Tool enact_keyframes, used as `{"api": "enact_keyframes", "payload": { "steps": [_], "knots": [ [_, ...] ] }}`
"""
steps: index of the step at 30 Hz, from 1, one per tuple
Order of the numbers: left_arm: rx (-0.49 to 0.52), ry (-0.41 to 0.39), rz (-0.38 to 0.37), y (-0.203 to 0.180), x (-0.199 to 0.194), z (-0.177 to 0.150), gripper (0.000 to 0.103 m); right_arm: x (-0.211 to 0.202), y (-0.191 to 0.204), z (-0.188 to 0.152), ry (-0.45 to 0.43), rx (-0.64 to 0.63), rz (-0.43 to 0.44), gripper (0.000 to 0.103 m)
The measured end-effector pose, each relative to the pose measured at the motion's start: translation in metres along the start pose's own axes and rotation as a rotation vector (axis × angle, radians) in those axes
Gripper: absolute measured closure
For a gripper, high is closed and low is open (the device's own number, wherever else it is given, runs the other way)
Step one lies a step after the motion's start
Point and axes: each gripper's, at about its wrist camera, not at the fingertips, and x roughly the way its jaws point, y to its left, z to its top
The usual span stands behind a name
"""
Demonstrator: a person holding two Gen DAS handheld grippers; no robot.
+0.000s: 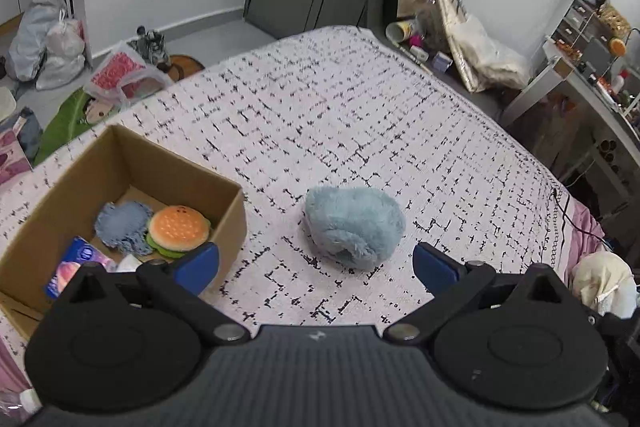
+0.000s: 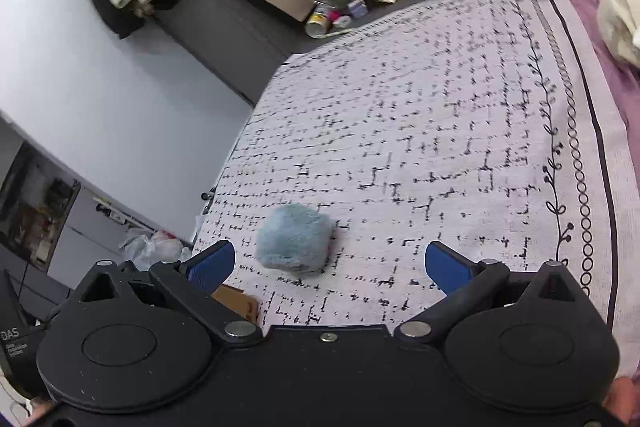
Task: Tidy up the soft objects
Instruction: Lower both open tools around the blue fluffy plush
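Note:
A fluffy light-blue plush [image 1: 354,225] lies on the patterned bedspread [image 1: 320,115], right of an open cardboard box [image 1: 234,215]. The box holds a burger plush [image 1: 178,231], a blue fuzzy cloth [image 1: 120,225] and a purple packet [image 1: 78,261]. My left gripper [image 1: 316,265] is open and empty, just in front of the plush. In the right wrist view the same plush [image 2: 294,239] lies on the bedspread [image 2: 440,115], and my right gripper [image 2: 330,267] is open and empty, hovering short of it. A corner of the box [image 2: 240,301] peeks under its left finger.
The bed's far edge drops to a grey floor with bags [image 1: 48,43], a pink-patterned bag [image 1: 124,77] and clutter by the wall [image 1: 452,39]. A shelf unit [image 1: 592,67] stands right. A cream pillow [image 2: 622,15] and purple sheet [image 2: 616,83] lie at the bed's right side.

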Motion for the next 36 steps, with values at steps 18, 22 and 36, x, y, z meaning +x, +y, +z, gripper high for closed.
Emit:
{"api": "enact_keyframes", "payload": {
  "steps": [18, 22, 36],
  "knots": [
    [0.035, -0.006, -0.04, -0.046, 0.061, 0.015, 0.01, 0.029, -0.039, 0.01, 0.05, 0.095, -0.033, 0.0],
    [0.029, -0.011, -0.041, -0.05, 0.071, 0.019, 0.026, 0.033, -0.043, 0.012, 0.057, 0.112, -0.027, 0.0],
    [0.009, 0.005, 0.007, -0.059, 0.115, 0.039, 0.04, 0.047, -0.054, 0.012, 0.082, 0.135, -0.036, 0.0]
  ]
}}
